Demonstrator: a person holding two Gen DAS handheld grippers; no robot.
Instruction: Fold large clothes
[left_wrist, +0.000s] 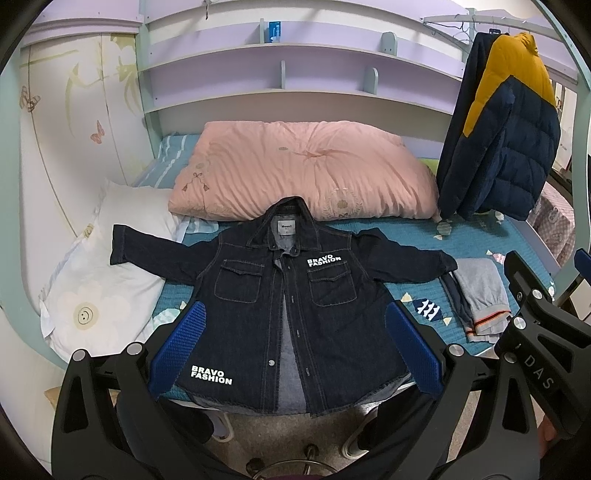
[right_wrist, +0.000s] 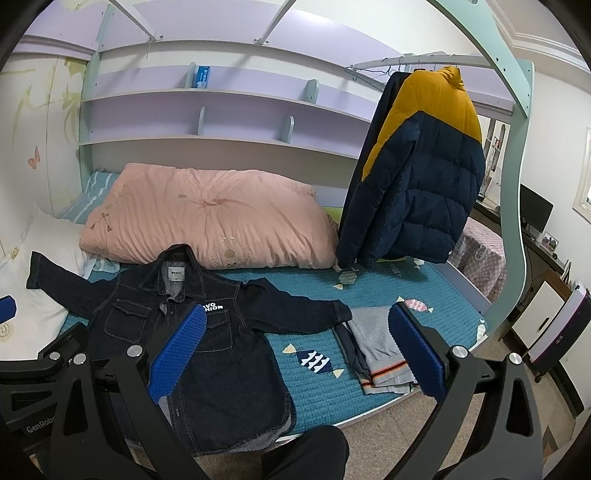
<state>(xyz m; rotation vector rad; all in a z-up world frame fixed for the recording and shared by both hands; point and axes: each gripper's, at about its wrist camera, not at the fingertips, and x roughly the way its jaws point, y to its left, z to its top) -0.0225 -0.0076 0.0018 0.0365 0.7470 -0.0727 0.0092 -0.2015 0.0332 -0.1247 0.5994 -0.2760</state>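
Observation:
A dark denim jacket with white "BRAVO FASHION" print lies flat, front up, on the teal bed cover, sleeves spread, hem at the near bed edge. It also shows in the right wrist view. My left gripper is open and empty, held above the jacket's lower half. My right gripper is open and empty, held above the bed to the right of the jacket. The right gripper's black frame shows in the left wrist view at the right edge.
A folded grey garment lies right of the jacket. A pink duvet lies behind, a white pillow at left. A navy and yellow puffer jacket hangs at the right. Shelves line the back wall.

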